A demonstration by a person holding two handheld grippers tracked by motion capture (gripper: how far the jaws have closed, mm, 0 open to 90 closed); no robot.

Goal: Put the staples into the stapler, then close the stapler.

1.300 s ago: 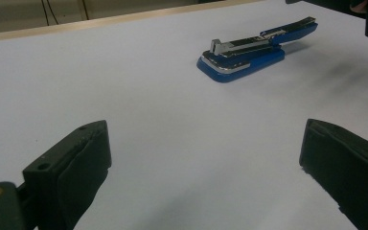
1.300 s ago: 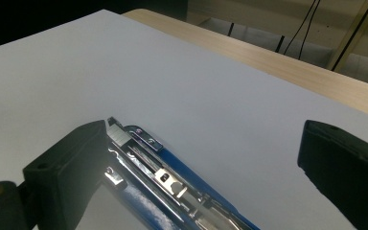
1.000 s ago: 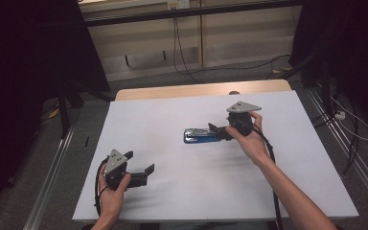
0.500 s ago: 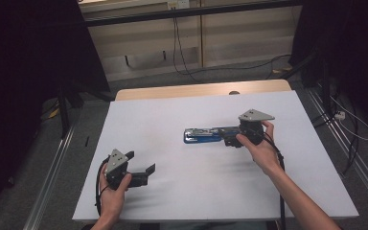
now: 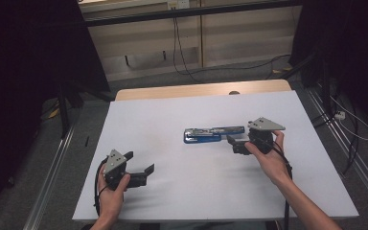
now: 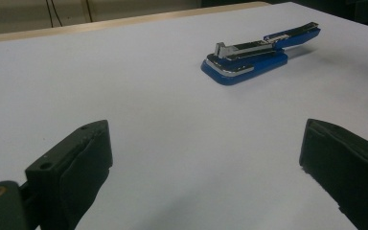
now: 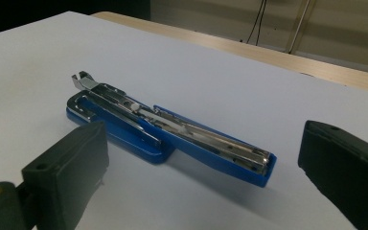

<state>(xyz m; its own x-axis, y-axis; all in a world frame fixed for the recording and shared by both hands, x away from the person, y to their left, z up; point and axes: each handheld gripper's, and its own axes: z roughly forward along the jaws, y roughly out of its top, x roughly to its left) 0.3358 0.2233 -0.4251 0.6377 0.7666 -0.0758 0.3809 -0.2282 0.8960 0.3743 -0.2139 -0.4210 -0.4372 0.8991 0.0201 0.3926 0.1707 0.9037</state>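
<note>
blue stapler (image 5: 213, 134) flipped open, bare table (image 5: 182, 110)

In the high view, the right tongs (image 5: 236, 143) cover part of the right end of the blue and chrome stapler (image 5: 206, 134), so whether their tips touch it cannot be told. The person's left hand (image 5: 111, 190) wraps the body of the left tongs (image 5: 141, 168), and both forearms run out at the near edge. The stapler's small metal parts are too small to make out there. In the left gripper view, the left tongs' black jaws are cut off by the bottom and right edges. In the right gripper view, the same holds, and the white flat surface (image 7: 249, 81) runs past the frame on every side.
</note>
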